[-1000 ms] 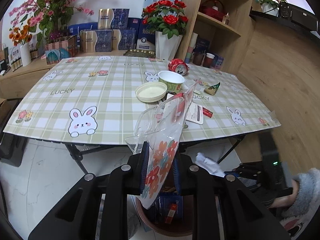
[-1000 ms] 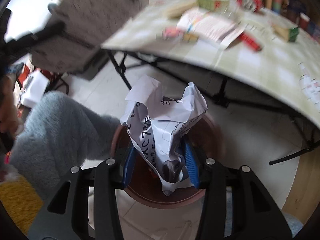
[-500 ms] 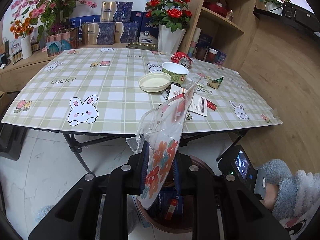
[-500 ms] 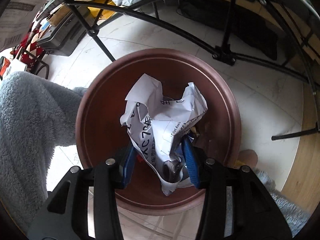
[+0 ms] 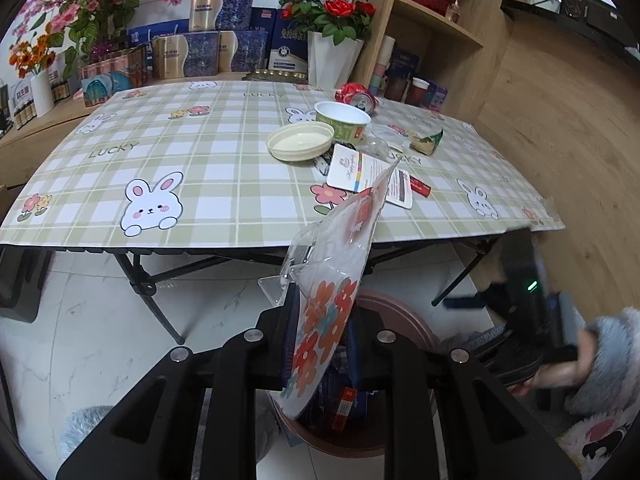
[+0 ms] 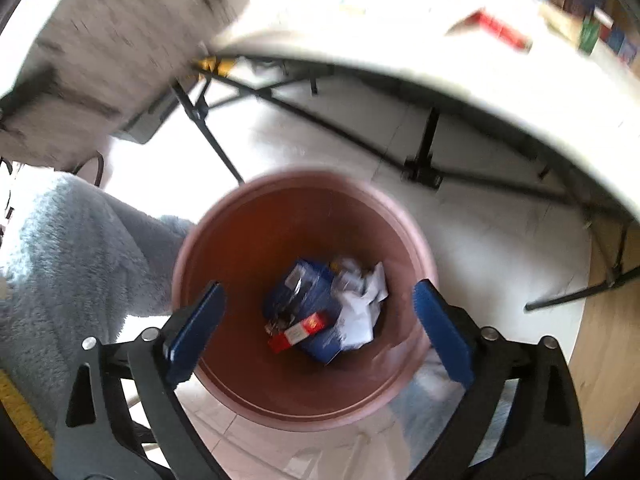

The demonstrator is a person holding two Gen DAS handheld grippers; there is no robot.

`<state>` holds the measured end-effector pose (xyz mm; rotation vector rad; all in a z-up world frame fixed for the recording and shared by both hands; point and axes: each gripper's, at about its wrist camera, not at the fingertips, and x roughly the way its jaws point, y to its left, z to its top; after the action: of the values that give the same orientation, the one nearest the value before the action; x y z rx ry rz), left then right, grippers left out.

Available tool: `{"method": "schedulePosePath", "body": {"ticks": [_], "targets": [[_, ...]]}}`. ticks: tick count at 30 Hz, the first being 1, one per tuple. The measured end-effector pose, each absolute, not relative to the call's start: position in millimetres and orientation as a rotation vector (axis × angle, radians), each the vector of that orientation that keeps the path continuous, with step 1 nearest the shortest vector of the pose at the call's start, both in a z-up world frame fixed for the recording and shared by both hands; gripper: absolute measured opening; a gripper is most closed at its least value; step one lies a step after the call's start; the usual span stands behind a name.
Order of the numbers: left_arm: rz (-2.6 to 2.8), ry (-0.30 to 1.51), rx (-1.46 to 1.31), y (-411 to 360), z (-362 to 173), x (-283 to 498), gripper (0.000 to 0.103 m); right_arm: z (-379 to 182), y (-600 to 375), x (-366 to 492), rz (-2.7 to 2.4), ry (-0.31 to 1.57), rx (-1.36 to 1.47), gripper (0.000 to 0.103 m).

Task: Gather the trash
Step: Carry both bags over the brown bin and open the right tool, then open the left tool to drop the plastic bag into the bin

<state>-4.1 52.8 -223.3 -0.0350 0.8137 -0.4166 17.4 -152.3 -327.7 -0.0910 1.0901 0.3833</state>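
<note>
My left gripper (image 5: 320, 344) is shut on a clear plastic wrapper with orange flowers (image 5: 328, 300) and holds it above the brown round bin (image 5: 404, 312) on the floor. My right gripper (image 6: 316, 316) is open and empty above the same bin (image 6: 248, 248). A crumpled white paper (image 6: 360, 300) lies in the bin with a blue packet (image 6: 308, 292) and a red pack (image 6: 298, 332). On the table (image 5: 200, 184) lie a green bowl (image 5: 344, 120), its lid (image 5: 300, 142), a red can (image 5: 358, 98), a printed card (image 5: 360, 172) and a green wrapper (image 5: 428, 142).
The folding table's black legs (image 5: 148, 284) stand just behind the bin. A wooden shelf unit (image 5: 432, 28) stands at the back right; boxes and flower vases line the back. My grey fleece sleeve (image 6: 72, 248) is left of the bin.
My right gripper has opened and let go of the crumpled paper, which has dropped into the bin; the gripper has risen. My left gripper still holds the wrapper above the bin.
</note>
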Motion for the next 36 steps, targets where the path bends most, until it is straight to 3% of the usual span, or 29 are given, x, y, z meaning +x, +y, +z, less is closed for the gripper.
{"method": "schedulePosePath", "body": {"ticks": [10,11,14,21,36], "targets": [[-0.463,0.854,0.071,25.9,-246.8,-11.6,0.017,-246.4,-198.0,8.0,0.296,0.871,-0.005,0.097],[-0.473,0.859,0.075,24.1,-248.6,-13.0,0.011,-243.1,-201.9,6.7,0.288,0.860,0.007,0.097],[-0.502,0.864,0.099,17.2,-250.9,-18.3,0.009,-231.6,-213.8,3.7,0.265,0.827,0.048,0.097],[-0.568,0.891,0.137,1.7,-257.2,-27.0,0.009,-223.6,-233.1,-7.7,0.231,0.790,0.098,0.097],[-0.593,1.168,0.101,-16.7,-325.7,5.1,0.009,-223.9,-261.0,-11.5,0.169,0.777,0.174,0.097]]}}
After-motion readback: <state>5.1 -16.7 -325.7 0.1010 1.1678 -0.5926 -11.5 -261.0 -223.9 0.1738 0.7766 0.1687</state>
